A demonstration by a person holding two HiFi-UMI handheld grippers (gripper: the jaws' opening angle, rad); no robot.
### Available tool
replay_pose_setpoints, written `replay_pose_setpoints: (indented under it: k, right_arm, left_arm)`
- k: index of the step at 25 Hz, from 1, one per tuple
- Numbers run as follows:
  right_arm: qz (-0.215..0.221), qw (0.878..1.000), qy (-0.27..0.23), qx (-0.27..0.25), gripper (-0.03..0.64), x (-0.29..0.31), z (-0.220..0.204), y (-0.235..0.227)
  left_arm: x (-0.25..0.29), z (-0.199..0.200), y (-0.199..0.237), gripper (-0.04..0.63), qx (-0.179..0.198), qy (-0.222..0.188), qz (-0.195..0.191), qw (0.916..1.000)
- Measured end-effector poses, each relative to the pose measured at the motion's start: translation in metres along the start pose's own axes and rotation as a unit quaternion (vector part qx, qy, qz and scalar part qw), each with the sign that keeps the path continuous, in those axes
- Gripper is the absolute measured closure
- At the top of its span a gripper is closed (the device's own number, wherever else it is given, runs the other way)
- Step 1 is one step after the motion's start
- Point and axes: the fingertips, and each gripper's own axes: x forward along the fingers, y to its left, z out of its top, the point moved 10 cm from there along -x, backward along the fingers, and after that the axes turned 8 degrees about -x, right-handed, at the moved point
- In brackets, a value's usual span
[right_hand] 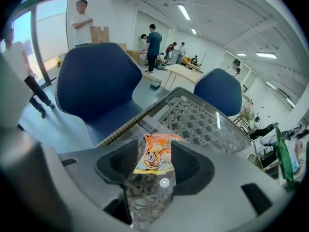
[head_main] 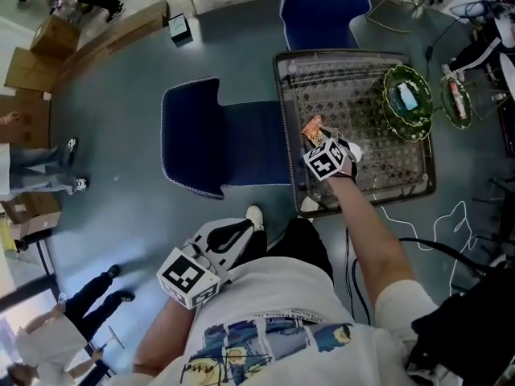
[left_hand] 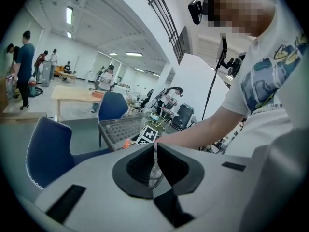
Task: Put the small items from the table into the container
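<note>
Right claw [right_hand: 154,149] released, snack packet [right_hand: 155,157] at its 12 o'clock between the jaws, long axis 12–6. Left claw [left_hand: 155,147] clenched empty, well back from the surface [head_main: 378,177].

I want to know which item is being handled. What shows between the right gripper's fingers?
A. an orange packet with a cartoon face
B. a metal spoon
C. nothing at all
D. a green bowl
A: the right gripper view shows the orange packet between the fingers of the right gripper, over the lattice-patterned table.
</note>
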Motion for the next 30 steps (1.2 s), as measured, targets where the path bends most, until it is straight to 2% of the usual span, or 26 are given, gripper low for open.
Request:
replay_pose_setpoints:
  k: [4, 8, 13, 17, 24, 30]
  right_arm:
    - [0.024, 0.999, 0.023, -0.014, 0.422, 0.034, -0.011, -0.01]
    - [0.032, 0.999, 0.008, -0.029, 0.424, 0.036, -0.015, -0.015]
    - [0.043, 0.999, -0.011, -0.021, 0.519, 0.023, -0.025, -0.024]
    - [0.048, 0.998, -0.032, -0.004, 0.535, -0.003, -0.032, -0.029]
    - [0.048, 0.996, -0.073, 0.035, 0.542, -0.077, -0.039, -0.043]
    - [0.014, 0.993, -0.11, 0.051, 0.545, -0.155, -0.058, -0.072]
  left_arm:
    - [0.013, 0.0, 0.002, 0.588, -0.011, -0.002, 0.023, 0.9997]
    - [0.027, 0.008, -0.001, 0.588, -0.015, -0.001, 0.033, 0.9993]
    - [0.052, 0.026, -0.008, 0.588, -0.005, -0.001, 0.028, 0.9996]
    - [0.069, 0.041, -0.017, 0.588, 0.007, 0.007, 0.011, 0.9999]
    - [0.106, 0.064, -0.037, 0.588, 0.037, 0.018, -0.041, 0.9983]
    - [0.147, 0.077, -0.061, 0.586, 0.06, 0.029, -0.086, 0.9941]
